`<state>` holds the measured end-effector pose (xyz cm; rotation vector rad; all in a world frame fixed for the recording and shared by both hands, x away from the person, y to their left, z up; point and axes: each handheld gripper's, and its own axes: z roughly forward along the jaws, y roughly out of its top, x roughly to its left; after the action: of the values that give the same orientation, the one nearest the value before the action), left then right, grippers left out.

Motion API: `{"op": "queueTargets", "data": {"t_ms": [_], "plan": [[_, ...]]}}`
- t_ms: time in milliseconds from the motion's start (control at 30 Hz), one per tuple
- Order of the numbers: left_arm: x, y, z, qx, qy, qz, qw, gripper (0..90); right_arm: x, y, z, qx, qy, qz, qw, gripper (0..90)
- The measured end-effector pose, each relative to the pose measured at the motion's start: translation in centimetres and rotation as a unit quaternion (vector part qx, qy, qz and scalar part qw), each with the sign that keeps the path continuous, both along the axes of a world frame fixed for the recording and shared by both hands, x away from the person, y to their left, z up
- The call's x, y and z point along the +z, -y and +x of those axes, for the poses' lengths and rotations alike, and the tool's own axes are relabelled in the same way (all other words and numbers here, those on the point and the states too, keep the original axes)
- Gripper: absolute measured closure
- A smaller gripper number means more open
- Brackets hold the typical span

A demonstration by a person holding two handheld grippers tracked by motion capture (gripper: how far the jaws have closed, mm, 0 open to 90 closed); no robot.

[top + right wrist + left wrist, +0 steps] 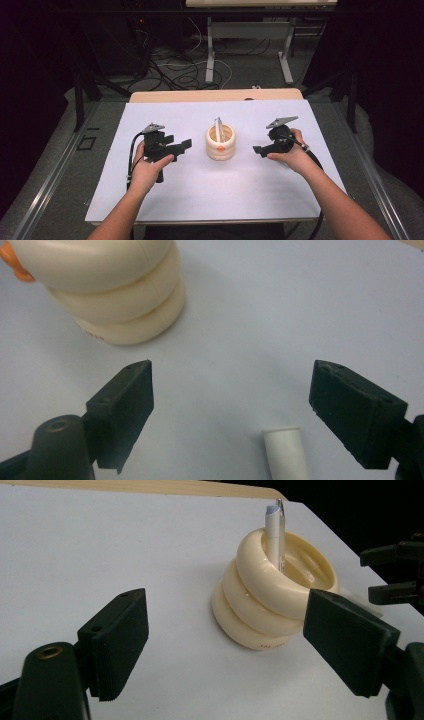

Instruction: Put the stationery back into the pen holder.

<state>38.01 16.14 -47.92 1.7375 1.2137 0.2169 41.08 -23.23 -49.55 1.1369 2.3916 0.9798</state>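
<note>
A cream holder [220,142] made of stacked rings stands upright mid-table, with an orange spot low on its near side. A white pen [218,125] leans inside it. My left gripper [182,146] is held open to the left of the holder, apart from it. In the left gripper view the holder [270,595] and the pen [275,535] sit beyond the open left gripper [235,640]. My right gripper [257,149] is open to the right of the holder. In its own view the right gripper [239,410] has a small white cylinder [286,452] lying on the table between its jaws, untouched.
A white sheet [190,190] covers the table, whose wooden far edge [215,95] shows behind it. The right gripper [395,572] appears far off in the left gripper view. Cables and metal frame legs [210,55] lie on the floor beyond.
</note>
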Motion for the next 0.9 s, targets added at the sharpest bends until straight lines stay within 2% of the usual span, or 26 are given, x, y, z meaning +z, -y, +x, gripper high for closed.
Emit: {"op": "queueTargets", "data": {"t_ms": [33,67,100,133,233,467,500,633,700,767,900], "plan": [[0.0,0.0,0.0,-0.001,-0.001,0.001,1.0000,18.8,-0.1,0.2,0.0,0.003,-0.004,-0.005,1.0000,18.1],[0.0,0.0,0.0,-0.002,-0.001,0.000,1.0000,18.8,-0.3,0.4,0.1,0.011,0.001,-0.012,0.9999,18.9],[0.0,-0.1,0.0,-0.001,0.000,0.000,1.0000,18.8,-0.4,0.5,-0.1,0.006,-0.005,-0.008,0.9999,20.2],[0.0,-0.1,0.0,-0.003,-0.002,0.001,1.0000,18.8,-0.5,0.9,-0.1,0.010,-0.002,-0.020,0.9997,21.5],[-0.1,-0.2,0.1,-0.002,-0.002,0.000,1.0000,18.9,-0.8,1.5,-0.1,0.010,-0.003,-0.027,0.9996,24.5],[-0.1,-0.2,0.1,-0.003,-0.004,0.001,1.0000,18.9,-1.2,2.9,-0.2,0.030,0.000,-0.051,0.9982,30.6],[-0.1,-0.2,0.1,-0.003,-0.005,0.002,1.0000,19.0,-1.2,3.0,-0.3,0.023,0.004,-0.056,0.9981,31.1],[-0.1,-0.2,0.0,-0.003,-0.005,0.002,1.0000,19.0,-1.4,3.6,-0.4,0.028,-0.008,-0.057,0.9980,36.5],[-0.2,-0.2,0.0,-0.003,-0.007,0.000,1.0000,19.0,-1.6,3.8,-0.5,0.020,-0.018,-0.053,0.9982,38.0],[-0.2,-0.2,0.1,-0.003,-0.005,-0.001,1.0000,19.0,-1.7,4.0,-0.5,0.029,-0.031,-0.049,0.9979,42.3],[-0.3,-0.1,0.1,-0.006,-0.007,0.000,1.0000,19.0,-2.0,4.2,-0.5,0.039,-0.037,-0.059,0.9968,42.8]]}}
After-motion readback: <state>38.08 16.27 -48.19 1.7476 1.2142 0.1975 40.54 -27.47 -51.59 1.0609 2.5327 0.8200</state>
